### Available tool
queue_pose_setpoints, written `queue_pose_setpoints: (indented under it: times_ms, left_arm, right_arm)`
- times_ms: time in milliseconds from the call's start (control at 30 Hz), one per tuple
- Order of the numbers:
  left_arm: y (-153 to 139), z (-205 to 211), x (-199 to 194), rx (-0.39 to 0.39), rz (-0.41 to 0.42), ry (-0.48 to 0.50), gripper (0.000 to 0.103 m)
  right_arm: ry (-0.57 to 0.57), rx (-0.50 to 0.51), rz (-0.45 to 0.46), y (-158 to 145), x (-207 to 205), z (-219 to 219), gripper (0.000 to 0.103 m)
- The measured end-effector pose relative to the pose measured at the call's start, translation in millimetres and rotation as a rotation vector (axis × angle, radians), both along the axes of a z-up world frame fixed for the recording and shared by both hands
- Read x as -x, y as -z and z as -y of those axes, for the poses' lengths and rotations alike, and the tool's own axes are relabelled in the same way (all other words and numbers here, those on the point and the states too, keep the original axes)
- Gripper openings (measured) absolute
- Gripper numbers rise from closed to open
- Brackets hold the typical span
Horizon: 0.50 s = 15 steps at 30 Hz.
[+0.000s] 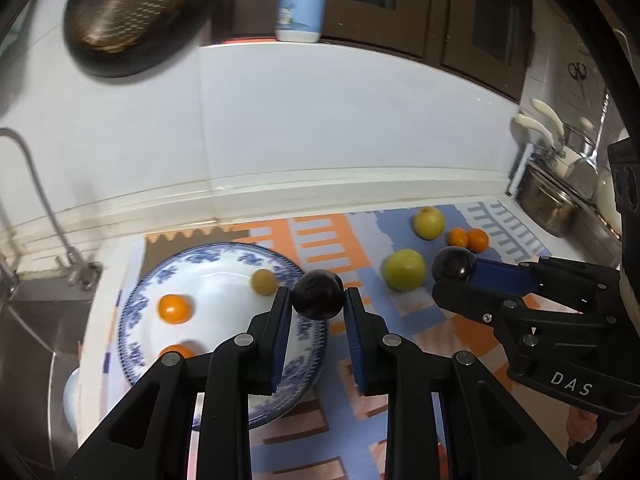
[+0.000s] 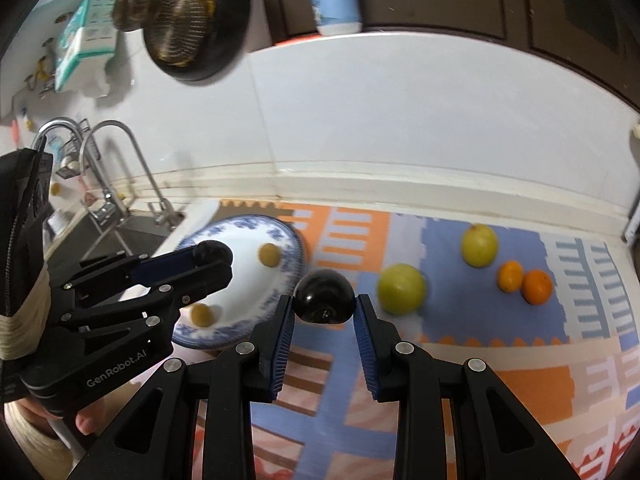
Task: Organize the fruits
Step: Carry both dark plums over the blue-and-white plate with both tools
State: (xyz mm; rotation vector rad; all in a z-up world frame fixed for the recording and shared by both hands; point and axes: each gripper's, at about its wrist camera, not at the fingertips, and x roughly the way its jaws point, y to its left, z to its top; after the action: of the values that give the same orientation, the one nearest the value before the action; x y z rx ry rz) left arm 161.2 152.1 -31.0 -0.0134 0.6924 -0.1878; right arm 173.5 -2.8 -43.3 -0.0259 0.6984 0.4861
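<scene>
My left gripper (image 1: 318, 298) is shut on a dark plum (image 1: 317, 295), held above the right rim of the blue-and-white plate (image 1: 140, 292). The plate holds two oranges (image 1: 174, 309) and a small yellow-brown fruit (image 1: 264, 281). My right gripper (image 2: 325, 300) is shut on a second dark plum (image 2: 325, 297), held over the mat just right of the plate (image 2: 288, 240). On the mat lie two yellow-green fruits (image 2: 401, 289) (image 2: 479, 245) and two small oranges (image 2: 537, 286). The right gripper also shows in the left wrist view (image 1: 456, 270), the left gripper in the right wrist view (image 2: 212, 258).
A patterned orange-and-blue mat (image 2: 460, 360) covers the counter. A sink with faucets (image 2: 120, 168) lies left of the plate. A white tiled wall runs behind. Metal pots and a utensil rack (image 1: 560, 196) stand at the far right. A dark strainer (image 1: 120, 20) hangs above.
</scene>
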Motion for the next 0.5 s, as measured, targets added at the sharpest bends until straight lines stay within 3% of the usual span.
queue_pose_setpoints:
  times_ms: [500]
  left_arm:
    - [9, -45, 3, 0.003, -0.016, -0.123, 0.026]
  right_arm:
    - [-0.141, 0.004, -0.011, 1, -9, -53, 0.032]
